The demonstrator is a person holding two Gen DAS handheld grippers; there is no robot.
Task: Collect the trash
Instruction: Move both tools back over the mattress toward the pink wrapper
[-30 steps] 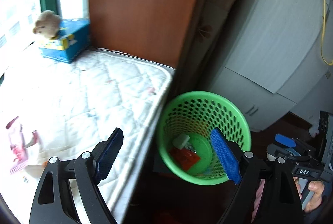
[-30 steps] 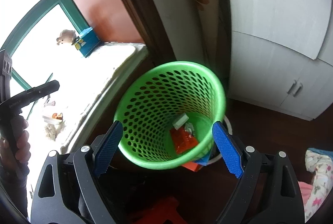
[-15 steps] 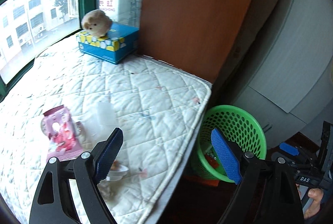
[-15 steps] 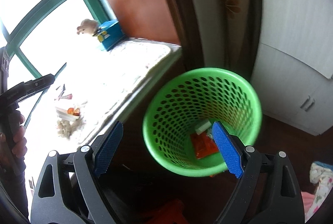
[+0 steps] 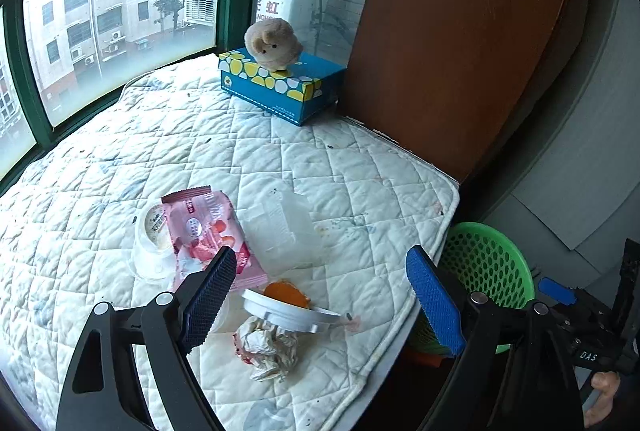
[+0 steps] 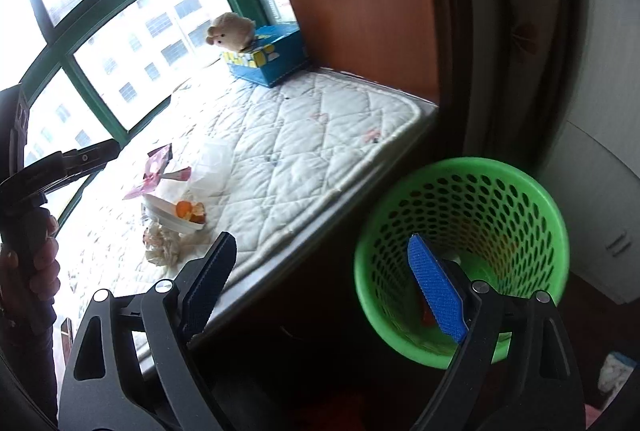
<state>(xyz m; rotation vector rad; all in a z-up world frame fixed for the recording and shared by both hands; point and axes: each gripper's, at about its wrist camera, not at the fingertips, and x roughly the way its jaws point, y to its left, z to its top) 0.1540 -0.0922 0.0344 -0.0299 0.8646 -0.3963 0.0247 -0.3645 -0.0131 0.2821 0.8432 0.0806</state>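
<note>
The left tool [image 5: 320, 291] hangs over the quilted mattress [image 5: 180, 135] with its blue pads spread wide and nothing between them. The trash lies in one cluster right under and ahead of it: a crumpled tissue [image 5: 266, 345] at about 6 o'clock from the tool's midpoint, a white lid [image 5: 288, 315] with orange peel [image 5: 286, 294] on it just below centre, a pink snack wrapper [image 5: 208, 227] at 10 o'clock, a clear plastic cup [image 5: 150, 243] beyond that at 9 to 10 o'clock, and a crinkled clear bag [image 5: 282, 227] at 12 o'clock. The wrapper's long axis runs roughly from 11 to 5 o'clock, so the pads would meet it nearly end-on.

The right tool [image 6: 320, 291], also spread and empty, sits off the mattress edge, with the green basket [image 6: 520, 191] at its 2 o'clock and the same cluster well away at 10 o'clock. What lies in the basket's bottom is hard to make out, perhaps a red scrap.

The left tool is plainly the nearer one; the tissue looks the easiest first pick.
</note>
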